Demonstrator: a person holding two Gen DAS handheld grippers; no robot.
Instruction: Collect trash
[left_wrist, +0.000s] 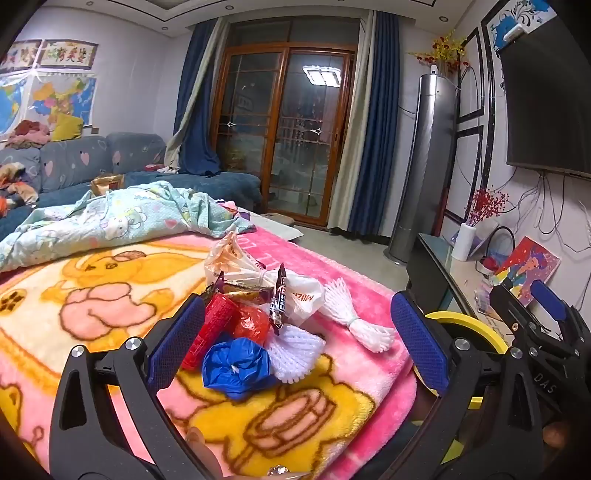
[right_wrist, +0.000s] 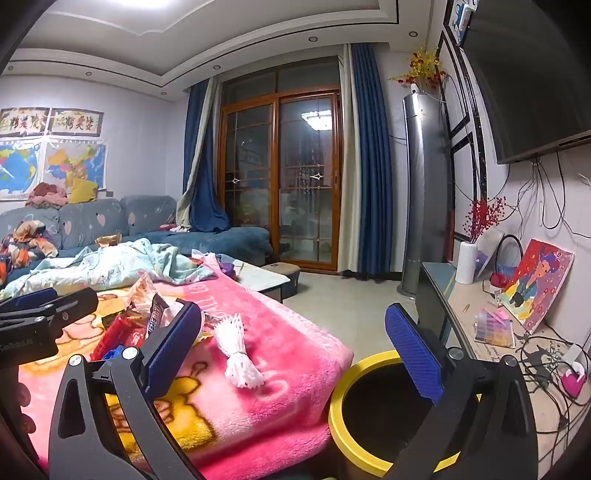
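Observation:
A pile of trash lies on the pink and yellow blanket (left_wrist: 92, 280): a crumpled blue bag (left_wrist: 236, 363), a red wrapper (left_wrist: 212, 328), a white foam net (left_wrist: 295, 352), a second foam net (left_wrist: 354, 314) to the right, candy wrappers (left_wrist: 279, 302) and a white plastic bag (left_wrist: 304, 295). My left gripper (left_wrist: 299, 343) is open and empty, its jaws spread around the pile. My right gripper (right_wrist: 295, 343) is open and empty, over the blanket's edge near the foam net (right_wrist: 236, 350) and a yellow-rimmed bin (right_wrist: 354, 373). The bin also shows in the left wrist view (left_wrist: 476, 328).
A light quilt (left_wrist: 110, 221) lies bunched at the back of the blanket. A blue sofa (left_wrist: 92, 162) stands behind. At right are a TV stand (right_wrist: 476, 317) with a vase, a painting and cables, a wall TV (right_wrist: 535, 81) and a tall air conditioner (right_wrist: 421, 192).

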